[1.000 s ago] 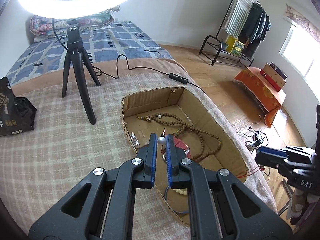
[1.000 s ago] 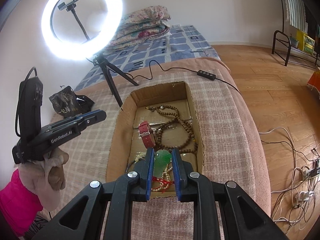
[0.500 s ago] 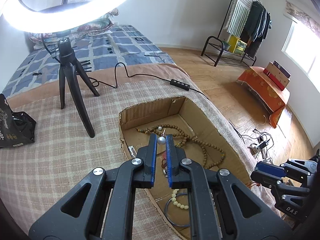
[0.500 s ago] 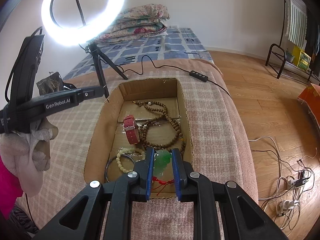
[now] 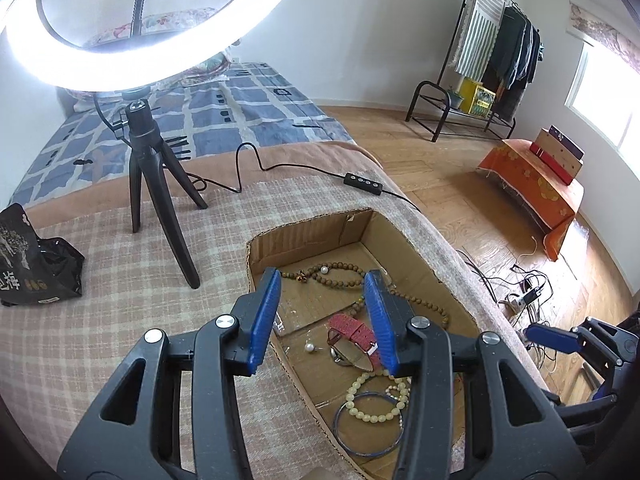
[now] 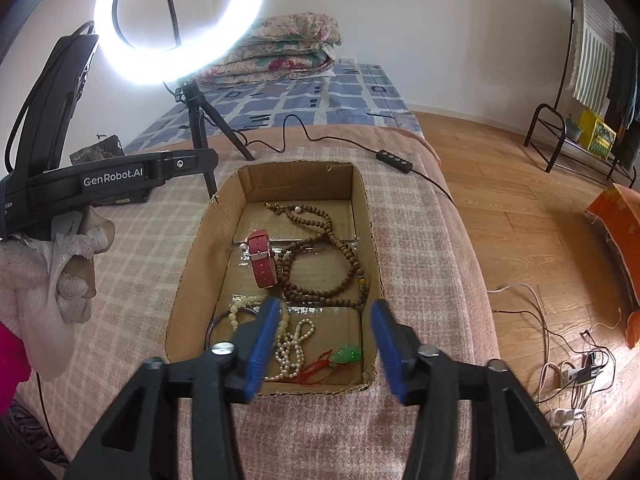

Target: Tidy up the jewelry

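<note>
An open cardboard box (image 6: 192, 264) on the checked blanket holds the jewelry. My left gripper (image 5: 322, 280) hangs over it with its jaws opening and nothing between the blue pads. Below it lie a pearl earring (image 5: 309, 347), a red watch (image 5: 354, 330), a brown bead necklace (image 5: 332, 276), a cream bead bracelet (image 5: 372, 400) and a blue bangle (image 5: 368, 428). My right gripper (image 6: 326, 308) stands over the box's near end, jaws opening and empty. A green pendant (image 6: 347, 354) on a red cord lies on the box floor beside a pearl strand (image 6: 294, 344).
A lit ring light (image 6: 176, 24) on a black tripod (image 5: 160, 184) stands behind the box, its cable and remote (image 5: 362, 183) trailing past. A black bag (image 5: 32, 268) lies left. A gloved hand (image 6: 48, 272) holds the left gripper. The bed edge drops right to cables (image 6: 568, 380).
Both grippers have opened. The pearl earring left the left pads and lies in the box. The green pendant left the right pads and lies on the box floor.
</note>
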Motion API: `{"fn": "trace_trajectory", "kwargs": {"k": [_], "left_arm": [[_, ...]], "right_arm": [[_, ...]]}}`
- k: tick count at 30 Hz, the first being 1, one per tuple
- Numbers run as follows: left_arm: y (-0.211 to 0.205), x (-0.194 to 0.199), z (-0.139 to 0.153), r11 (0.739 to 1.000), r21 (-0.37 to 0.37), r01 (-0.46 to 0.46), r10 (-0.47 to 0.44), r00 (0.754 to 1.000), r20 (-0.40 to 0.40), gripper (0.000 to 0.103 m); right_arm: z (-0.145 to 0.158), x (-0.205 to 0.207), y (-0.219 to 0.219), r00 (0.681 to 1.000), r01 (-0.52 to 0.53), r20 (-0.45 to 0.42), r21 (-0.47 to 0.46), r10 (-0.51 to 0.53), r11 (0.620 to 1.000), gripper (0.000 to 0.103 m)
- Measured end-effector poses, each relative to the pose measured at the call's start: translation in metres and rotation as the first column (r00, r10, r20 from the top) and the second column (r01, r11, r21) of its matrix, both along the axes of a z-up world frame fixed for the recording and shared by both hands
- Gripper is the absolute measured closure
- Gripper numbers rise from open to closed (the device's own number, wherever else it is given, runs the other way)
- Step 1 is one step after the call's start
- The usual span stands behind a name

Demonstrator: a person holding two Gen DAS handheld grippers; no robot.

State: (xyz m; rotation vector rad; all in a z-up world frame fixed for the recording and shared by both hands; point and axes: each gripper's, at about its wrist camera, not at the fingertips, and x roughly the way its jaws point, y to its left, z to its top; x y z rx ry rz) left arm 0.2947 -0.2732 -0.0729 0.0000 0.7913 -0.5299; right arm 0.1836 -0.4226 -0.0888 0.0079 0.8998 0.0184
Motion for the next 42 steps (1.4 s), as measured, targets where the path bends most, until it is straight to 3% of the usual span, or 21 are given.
{"fn": "trace_trajectory", "kwargs": {"k": [1,3,5,13,27,30,42], "left_arm": [[0.000,-0.001,0.001,1.000,0.002,0.000,0.000,1.000,0.002,0.057],[0.002,-0.002,0.004,1.000,0.003,-0.006,0.006,1.000,0.006,0.042],[0.006,-0.004,0.007,1.000,-0.006,-0.015,0.016,1.000,0.016,0.037],[0.019,-0.016,0.023,1.000,-0.021,-0.022,0.023,0.999,0.030,0.035],[0.062,-0.066,0.071,0.999,-0.042,-0.034,0.039,0.991,0.126,0.034],[0.076,-0.080,0.083,0.998,-0.048,-0.039,0.046,0.987,0.155,0.026],[0.124,-0.142,0.105,0.998,-0.025,-0.064,0.068,0.964,0.257,0.012]], "right_arm": [[0.001,-0.001,0.001,1.000,0.003,0.009,-0.003,-0.003,1.000,0.034],[0.003,-0.003,0.003,1.000,0.009,0.017,-0.007,-0.009,1.000,0.030],[0.005,-0.004,0.005,1.000,0.019,0.024,-0.018,-0.019,1.000,0.019],[0.022,-0.015,0.014,0.995,0.077,0.069,-0.073,-0.072,0.994,0.006],[0.073,-0.048,0.042,0.979,0.123,0.181,-0.126,-0.099,0.984,0.001],[0.084,-0.057,0.048,0.974,0.130,0.201,-0.126,-0.103,0.983,0.000],[0.107,-0.085,0.067,0.952,0.181,0.268,-0.105,-0.147,0.978,0.000]]}}
